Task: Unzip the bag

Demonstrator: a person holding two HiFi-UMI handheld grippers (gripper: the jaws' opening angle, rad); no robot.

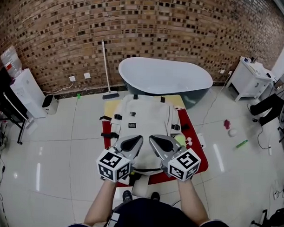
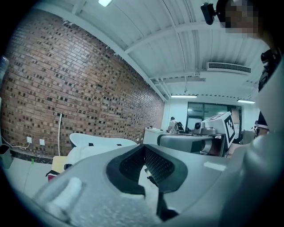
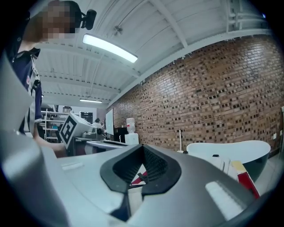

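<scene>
A white backpack (image 1: 144,118) lies flat on a red mat (image 1: 198,150), its black buckles along the left side. My left gripper (image 1: 135,141) and right gripper (image 1: 156,141) are held side by side above the bag's near end, tips pointing away from me. Both are shut with nothing between their jaws. In the left gripper view the left gripper (image 2: 144,153) points almost level, and the bag (image 2: 84,153) shows low at the left. In the right gripper view the right gripper (image 3: 143,150) is likewise level and empty, with the bag (image 3: 221,165) low at the right.
A grey-white bathtub (image 1: 164,76) stands just behind the bag against the brick wall, with a mop (image 1: 106,67) leaning to its left. A white cabinet (image 1: 248,79) is at the right and a white appliance (image 1: 28,93) at the left. A red bottle (image 1: 226,124) lies on the floor.
</scene>
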